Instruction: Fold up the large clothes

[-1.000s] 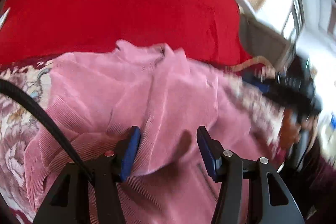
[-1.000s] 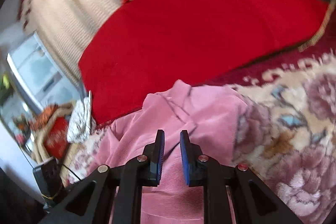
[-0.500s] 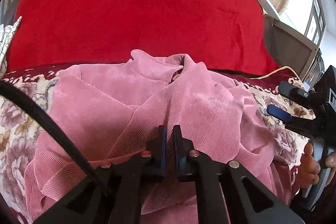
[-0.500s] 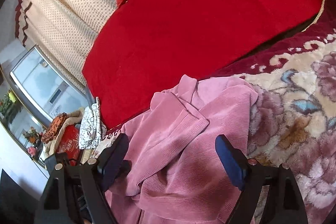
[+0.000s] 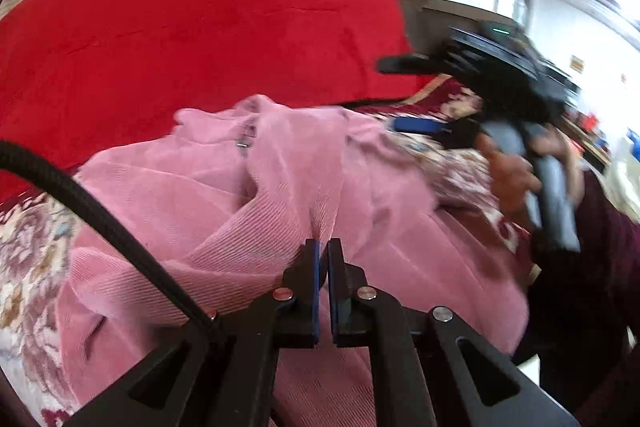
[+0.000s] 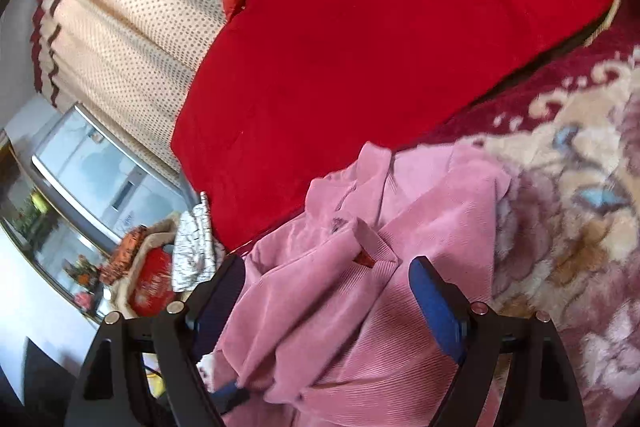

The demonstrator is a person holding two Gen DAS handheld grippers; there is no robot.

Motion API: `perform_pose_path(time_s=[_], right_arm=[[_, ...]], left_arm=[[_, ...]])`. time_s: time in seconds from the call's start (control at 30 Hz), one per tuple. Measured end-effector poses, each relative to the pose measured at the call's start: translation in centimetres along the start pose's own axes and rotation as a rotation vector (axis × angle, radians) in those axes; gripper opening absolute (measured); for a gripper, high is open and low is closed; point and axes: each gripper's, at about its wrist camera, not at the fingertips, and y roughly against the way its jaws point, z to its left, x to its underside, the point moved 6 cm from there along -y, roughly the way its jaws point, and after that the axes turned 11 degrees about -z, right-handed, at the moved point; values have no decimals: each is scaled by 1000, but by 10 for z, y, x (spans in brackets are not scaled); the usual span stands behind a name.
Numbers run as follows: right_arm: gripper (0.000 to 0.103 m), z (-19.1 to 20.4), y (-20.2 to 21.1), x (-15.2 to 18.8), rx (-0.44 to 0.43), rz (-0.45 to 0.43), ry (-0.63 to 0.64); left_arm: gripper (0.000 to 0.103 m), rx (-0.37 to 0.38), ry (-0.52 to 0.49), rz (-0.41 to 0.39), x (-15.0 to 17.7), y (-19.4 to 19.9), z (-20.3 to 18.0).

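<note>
Right now the left hand-held gripper (image 5: pixel 324 247) is clamped shut on a pinch of the pink corduroy garment (image 5: pixel 256 203), its blue pads closed with a ridge of cloth rising just ahead of the tips. The right hand-held gripper (image 6: pixel 328 291) stands wide open with nothing pressed between its pads; the garment's folded front panel lies just ahead of and below it, collar end farther out toward the red cushion (image 6: pixel 380 39). The garment sits crumpled on the floral rug (image 6: pixel 580 227), which spreads off to the right hand-held gripper's right side. The step in hand looks like taking a two-point hold to lift and spread the piece. To do it well, the open gripper should probably come down on a single edge layer beside the panel, not a bunched wad, and close fully before either hand pulls. Corduroy this thick will likely drag on the rug pile, so lifting before drawing sideways seems wise. The black cable (image 5: pixel 100 223) crossing left of the closed gripper could snag the cloth.
</note>
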Motion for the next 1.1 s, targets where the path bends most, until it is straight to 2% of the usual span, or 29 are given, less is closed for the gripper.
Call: perform_pose_path(time_s=[0.07,0.13,0.23,0.3,0.37,0.4,0.47,0.53,0.6,0.63,0.7,0.77,0.83,0.9,0.97,1.0,1.03,1.1], right_arm=[[86,-4,-7,4,-10,35,-44],[86,-10,-16,10,-13,75,-92],[86,-10,-23,13,-46,93,-145],[86,-6,-25,14,-50,92,-130],[86,0,-28,16,-37,96,-106],[86,2,-30,17,-30,97,-100],[86,3,-30,15,-17,79,-89],[86,1,-30,9,8,45,-72],[86,-2,-31,1,42,10,-39],[86,-3,-32,-3,57,-5,-22],[83,-9,-39,-5,80,5,-2],[78,-18,-48,1,84,61,-44],[77,-24,-54,12,62,115,-119],[76,-22,-55,15,68,120,-101],[69,-13,-58,18,1,139,-111],[61,-9,-59,20,-27,150,-114],[45,-4,-63,24,-27,164,-80],[31,3,-68,31,28,171,26]], left_arm=[[4,36,-58,12,5,3,-10],[4,97,-72,46,11,2,-16],[4,106,-126,102,24,-4,-24],[4,88,-167,138,33,-6,-26],[4,88,-186,120,31,5,-26],[4,79,-167,83,24,13,-21],[4,18,-103,9,10,28,0],[9,-47,8,-45,-1,42,30],[25,-134,135,-96,-6,55,65],[29,-180,192,-111,-6,59,80],[30,-255,313,-128,-1,65,109],[31,-332,371,-97,8,63,130],[30,-393,369,-21,22,52,142],[29,-411,351,40,31,39,144],[28,-420,321,64,33,26,139],[28,-433,296,69,33,24,138],[28,-442,281,73,32,18,135],[28,-450,287,74,32,18,135]])
